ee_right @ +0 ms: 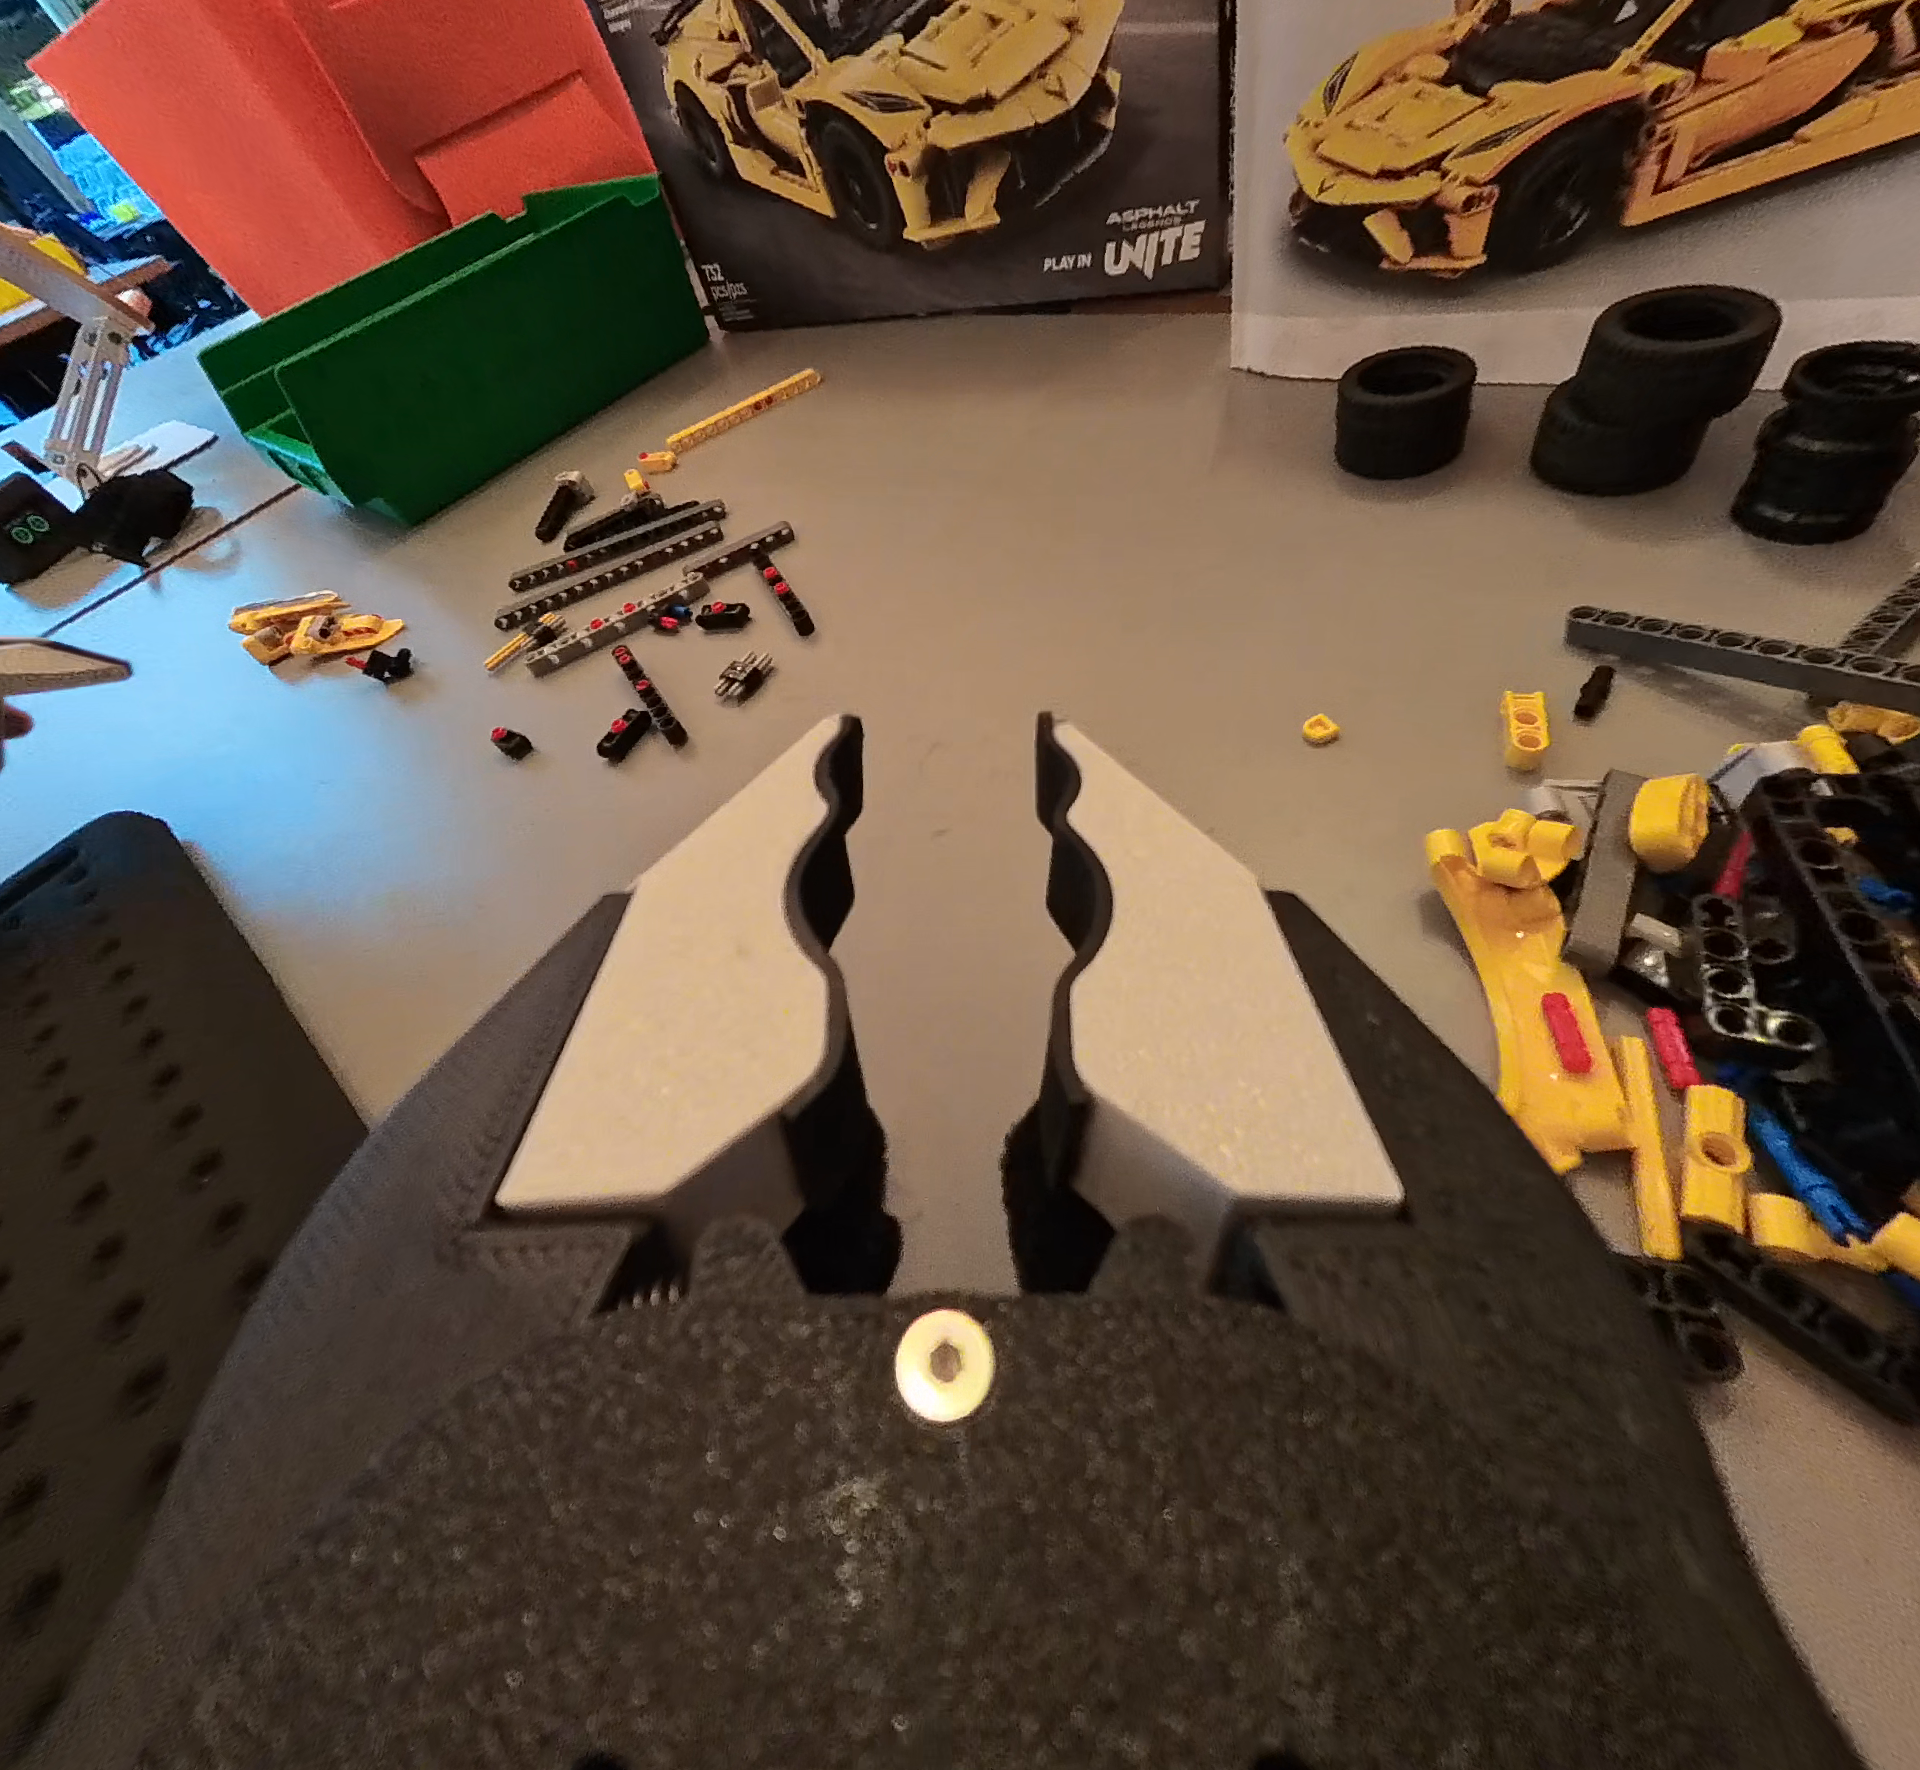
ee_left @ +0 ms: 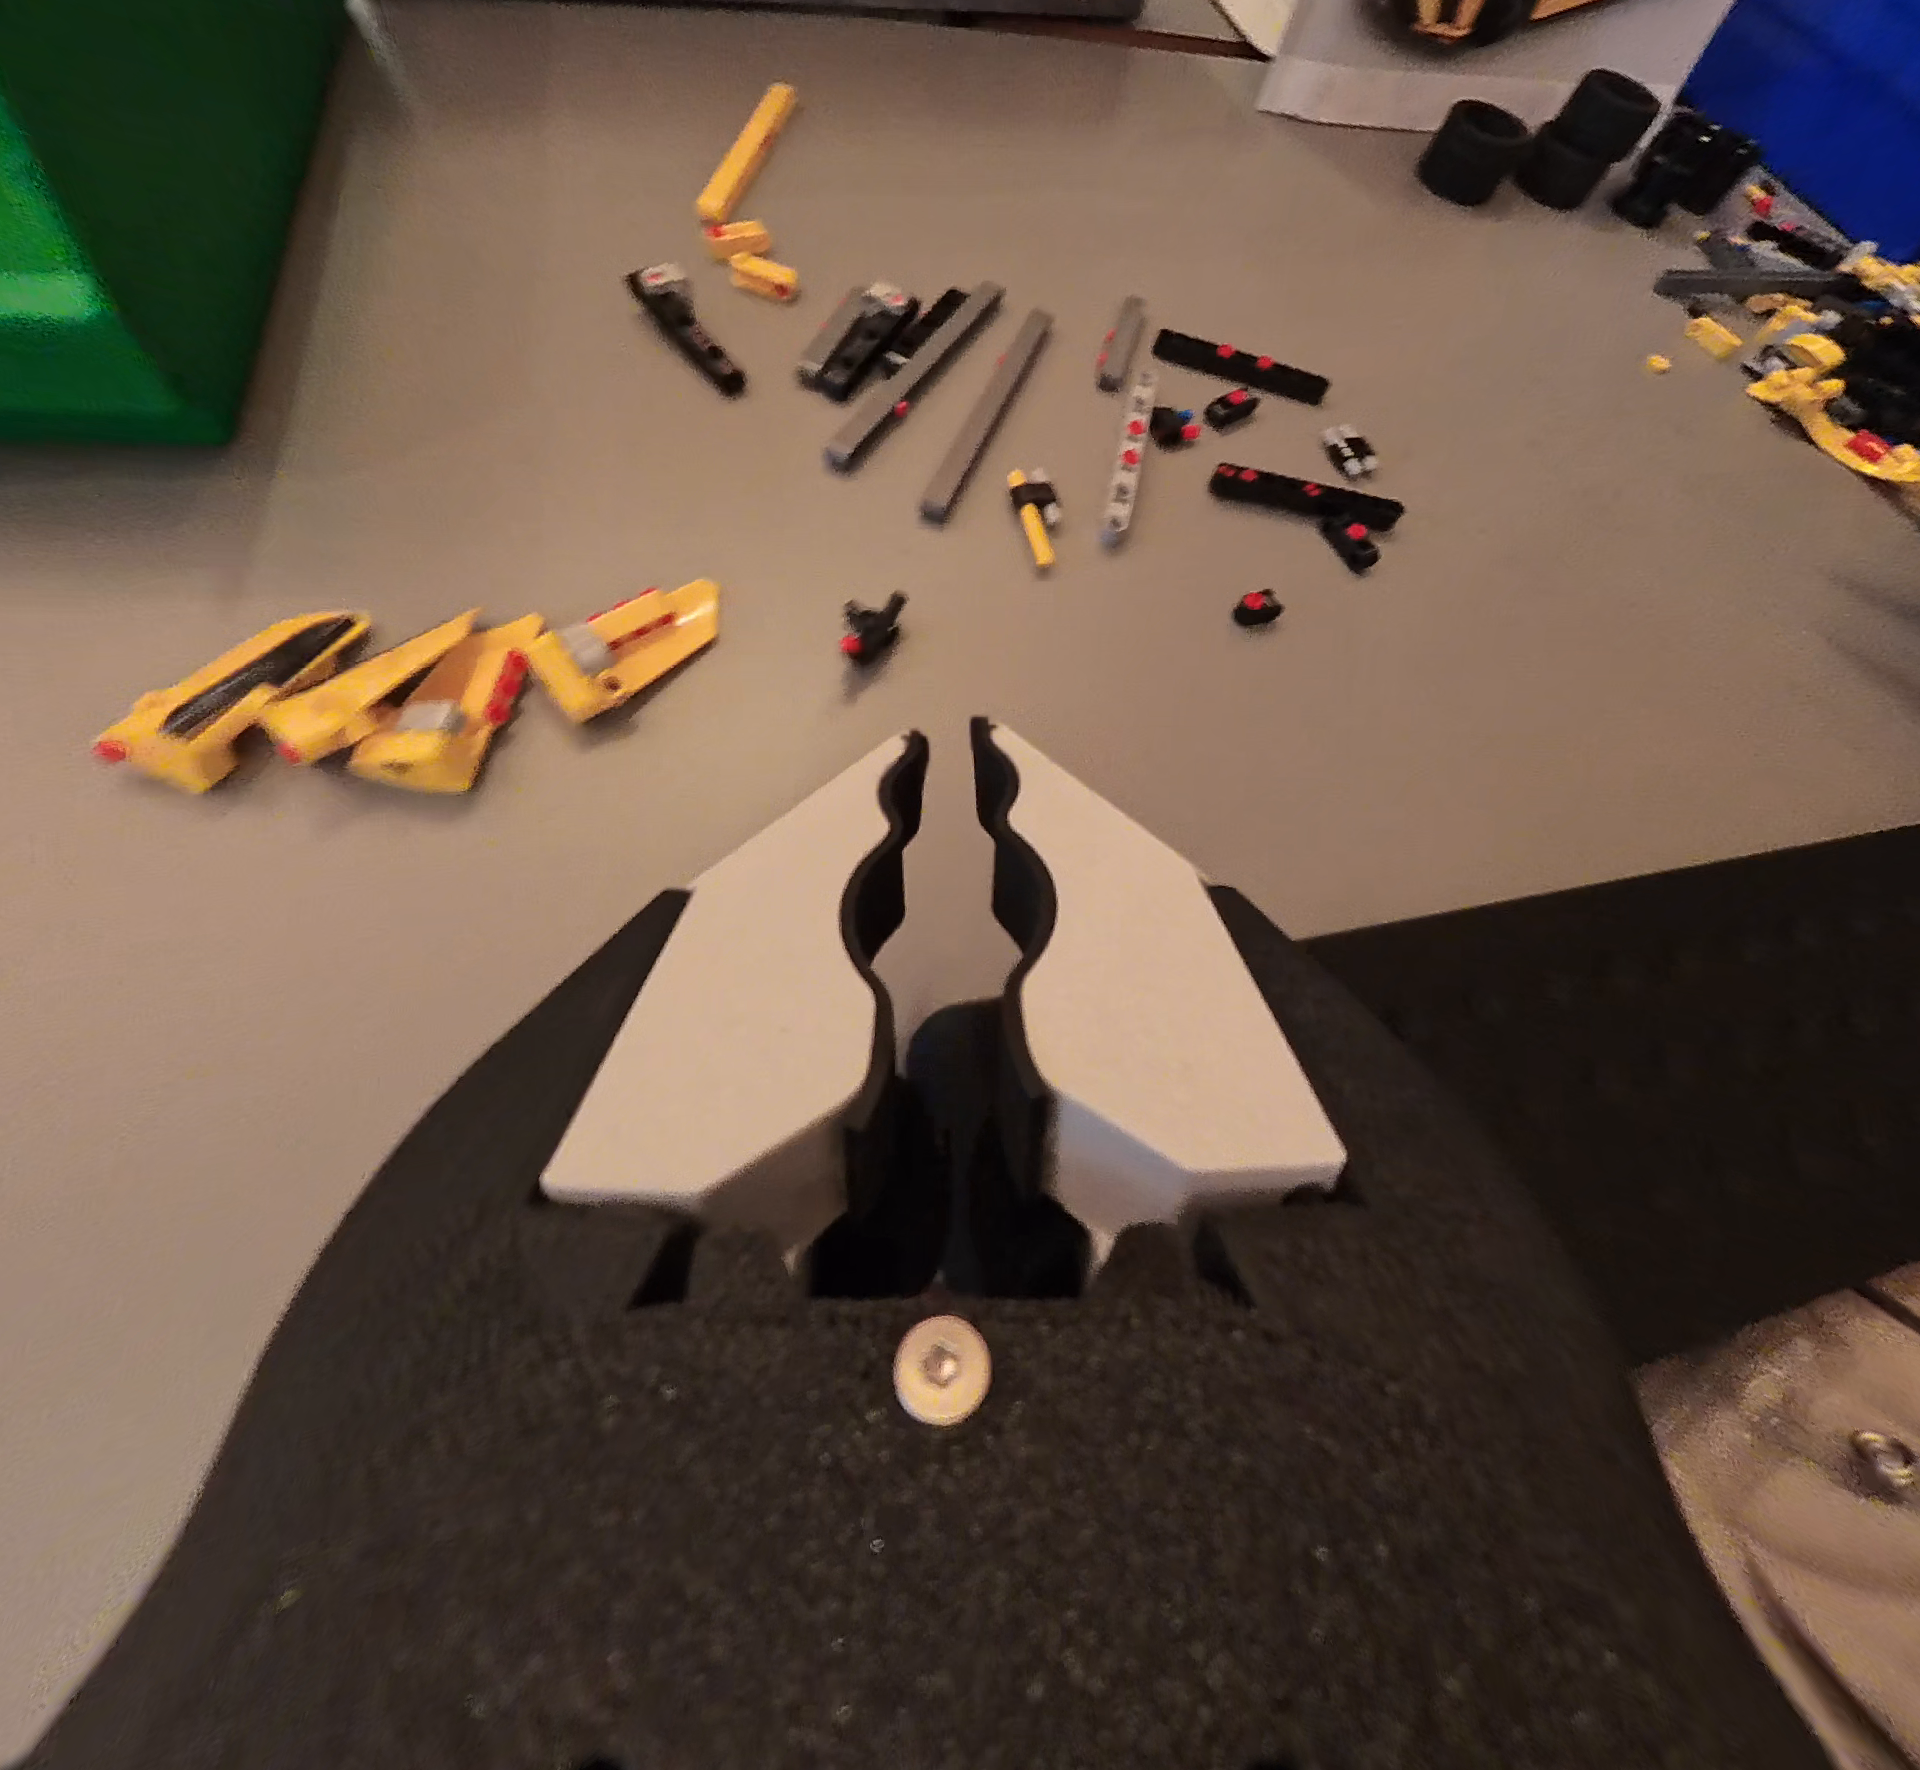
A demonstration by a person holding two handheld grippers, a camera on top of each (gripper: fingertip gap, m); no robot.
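My left gripper [ee_left: 948, 733] hovers low over the grey table [ee_left: 520, 494], its jaws only a narrow gap apart with nothing between them. Nearest ahead is a small black piece with a red pin [ee_left: 873, 627]. Beyond lie grey beams [ee_left: 987, 416], black beams [ee_left: 1304, 494] and yellow panel pieces [ee_left: 416, 692] to the left. My right gripper [ee_right: 948, 728] is open and empty over bare table. A partly built yellow and black assembly [ee_right: 1714, 993] lies to its right, and a small yellow piece [ee_right: 1320, 728] ahead right. The loose beams [ee_right: 644, 577] lie ahead left.
A green bin [ee_right: 468, 359] and an orange bin [ee_right: 343, 79] stand at the back left. The kit box [ee_right: 935, 89] and a booklet [ee_right: 1558, 110] stand at the back. Black tyres [ee_right: 1662, 380] sit at the back right. A black perforated board [ee_right: 135, 1097] is at the near left. Left tips to right tips: about 35 cm. Measured from the fingertips, the small yellow piece [ee_right: 1320, 728] is 11 cm or so from the right gripper and 45 cm from the left. It is also in sight in the left wrist view [ee_left: 1653, 364].
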